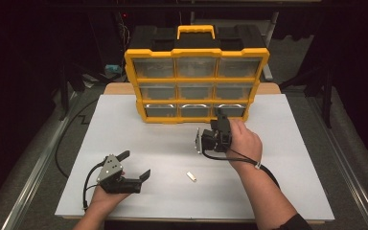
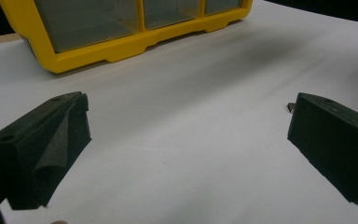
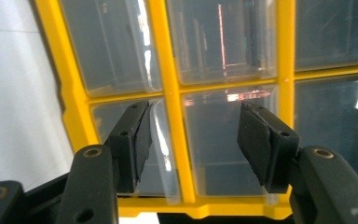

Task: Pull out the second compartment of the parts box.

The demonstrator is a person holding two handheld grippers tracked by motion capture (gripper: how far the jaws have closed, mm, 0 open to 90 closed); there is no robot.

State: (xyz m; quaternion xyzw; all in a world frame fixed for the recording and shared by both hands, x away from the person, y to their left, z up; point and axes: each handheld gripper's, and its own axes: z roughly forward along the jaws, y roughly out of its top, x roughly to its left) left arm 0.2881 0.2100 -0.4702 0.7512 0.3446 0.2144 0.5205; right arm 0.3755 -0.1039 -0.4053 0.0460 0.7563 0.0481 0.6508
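Yellow organizer [image 1: 196, 84] drawers look too murky to read; right gripper [image 3: 191, 140] and left gripper [image 1: 136, 165] both released.

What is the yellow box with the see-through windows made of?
The organizer box looks like hard plastic: a smooth, glossy yellow frame with moulded edges. Its drawer fronts seem clear plastic, since they show reflections and let you see through.
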